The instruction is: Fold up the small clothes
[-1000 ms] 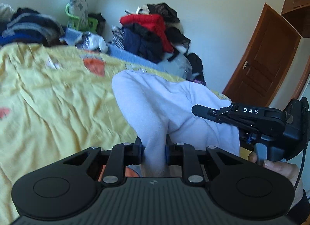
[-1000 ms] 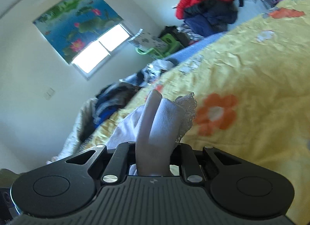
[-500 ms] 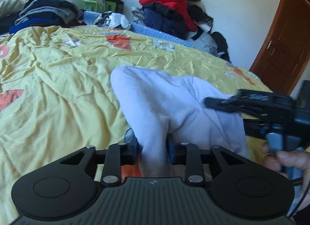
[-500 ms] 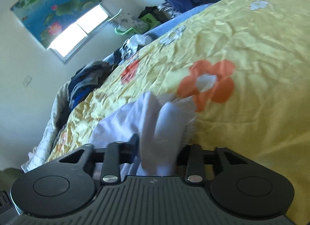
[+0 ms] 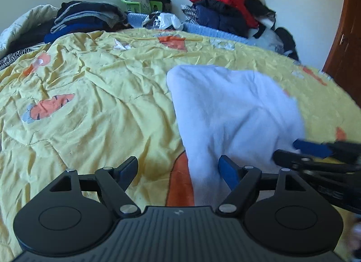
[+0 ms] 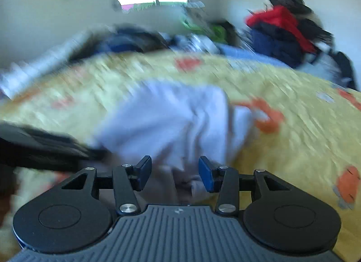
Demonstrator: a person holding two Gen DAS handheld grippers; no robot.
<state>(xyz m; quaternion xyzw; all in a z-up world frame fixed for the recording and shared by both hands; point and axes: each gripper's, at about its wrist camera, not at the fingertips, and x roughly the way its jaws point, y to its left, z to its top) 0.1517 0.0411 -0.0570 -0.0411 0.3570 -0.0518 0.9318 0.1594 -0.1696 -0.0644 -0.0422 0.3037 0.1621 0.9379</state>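
Both grippers open over a white garment on the bed.

The left gripper [image 5: 178,169] has its jaws spread wide; the white garment [image 5: 234,113] lies right of centre on the yellow bedspread [image 5: 90,113]. The right gripper [image 6: 174,170], jaws apart, sits at its near edge in a blurred view.

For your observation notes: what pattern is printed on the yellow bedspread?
Orange carrots on the yellow bedspread; one carrot shows best in the left wrist view.
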